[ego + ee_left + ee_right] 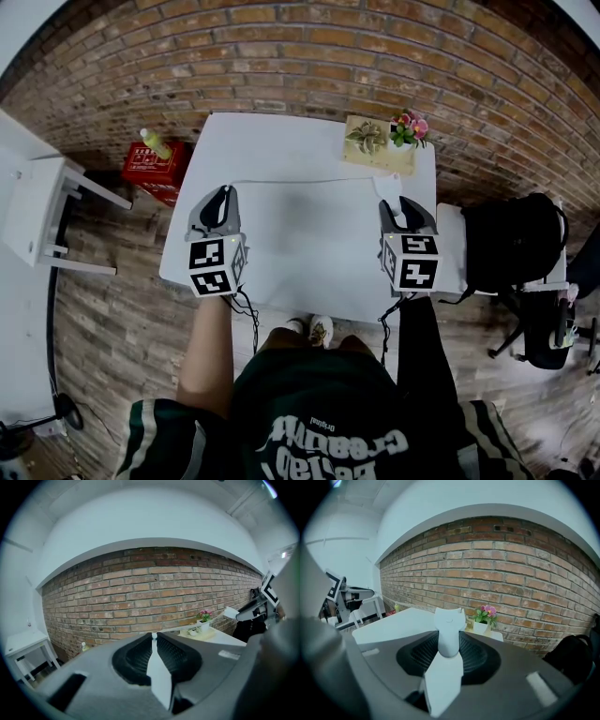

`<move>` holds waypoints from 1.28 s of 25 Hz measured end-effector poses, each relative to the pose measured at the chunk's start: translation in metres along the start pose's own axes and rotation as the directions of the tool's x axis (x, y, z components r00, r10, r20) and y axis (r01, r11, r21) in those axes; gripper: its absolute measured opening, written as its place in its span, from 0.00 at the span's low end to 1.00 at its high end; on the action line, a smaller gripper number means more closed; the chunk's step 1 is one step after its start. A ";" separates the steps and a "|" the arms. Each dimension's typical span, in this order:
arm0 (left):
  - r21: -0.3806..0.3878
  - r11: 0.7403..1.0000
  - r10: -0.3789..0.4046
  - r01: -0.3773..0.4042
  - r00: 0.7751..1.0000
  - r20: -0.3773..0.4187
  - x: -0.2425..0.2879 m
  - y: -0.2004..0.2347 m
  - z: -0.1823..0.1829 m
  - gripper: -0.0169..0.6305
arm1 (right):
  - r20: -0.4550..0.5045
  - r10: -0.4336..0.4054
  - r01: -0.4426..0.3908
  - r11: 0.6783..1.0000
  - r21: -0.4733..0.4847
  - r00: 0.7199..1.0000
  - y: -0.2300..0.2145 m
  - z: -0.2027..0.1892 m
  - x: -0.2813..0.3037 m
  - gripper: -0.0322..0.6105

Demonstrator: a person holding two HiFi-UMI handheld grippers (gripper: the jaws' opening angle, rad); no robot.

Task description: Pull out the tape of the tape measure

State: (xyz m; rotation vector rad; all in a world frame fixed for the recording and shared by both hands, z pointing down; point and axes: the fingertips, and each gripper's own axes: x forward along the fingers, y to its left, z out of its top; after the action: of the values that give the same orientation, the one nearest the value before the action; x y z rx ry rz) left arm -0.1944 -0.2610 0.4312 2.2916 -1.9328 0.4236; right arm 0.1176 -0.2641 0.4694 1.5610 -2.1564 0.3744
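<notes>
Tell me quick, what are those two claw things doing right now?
Left gripper: closed on the tape's end.
Right gripper: closed on the white tape measure case.

Plastic tape measure (pixel 449 630), rough brick wall (pixel 511 573) — matt table (pixel 393 625)

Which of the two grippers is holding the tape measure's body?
The right gripper: its jaws clamp the white case, while the left gripper pinches only the thin tape end.
</notes>
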 end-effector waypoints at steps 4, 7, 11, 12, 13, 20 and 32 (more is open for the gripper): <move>-0.005 1.000 -0.015 0.015 0.998 -0.066 0.004 -0.006 -0.029 0.09 | -0.073 0.021 -0.021 1.000 0.008 0.997 0.005 -0.022 0.008 0.28; -0.008 1.000 -0.029 0.028 0.994 -0.107 0.006 -0.011 -0.047 0.09 | -0.125 0.042 -0.041 0.999 0.012 0.991 0.011 -0.036 0.014 0.28; -0.010 0.998 -0.055 0.054 0.987 -0.150 0.008 -0.021 -0.068 0.09 | -0.210 0.073 -0.069 0.997 0.025 0.975 0.020 -0.059 0.020 0.28; -0.011 0.998 -0.061 0.060 0.985 -0.161 0.008 -0.023 -0.073 0.09 | -0.227 0.081 -0.076 0.997 0.029 0.971 0.023 -0.065 0.022 0.28; -0.011 0.998 -0.067 0.066 0.983 -0.172 0.009 -0.025 -0.078 0.09 | -0.241 0.086 -0.081 0.996 0.031 0.967 0.025 -0.069 0.023 0.28; 0.010 0.997 -0.074 0.079 0.964 -0.254 0.011 -0.036 -0.118 0.09 | -0.346 0.102 -0.090 0.995 0.051 0.933 0.032 -0.114 0.032 0.28; -0.011 0.991 -0.131 0.134 0.946 -0.296 0.009 -0.051 -0.143 0.20 | -0.462 0.129 -0.100 0.991 0.088 0.877 0.040 -0.165 0.036 0.28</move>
State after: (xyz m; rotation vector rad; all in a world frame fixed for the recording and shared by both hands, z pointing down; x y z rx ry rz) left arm -0.1625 -0.2224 0.5745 2.1959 -1.6278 0.7154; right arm 0.1032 -0.2038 0.6320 1.2152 -1.8692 0.7785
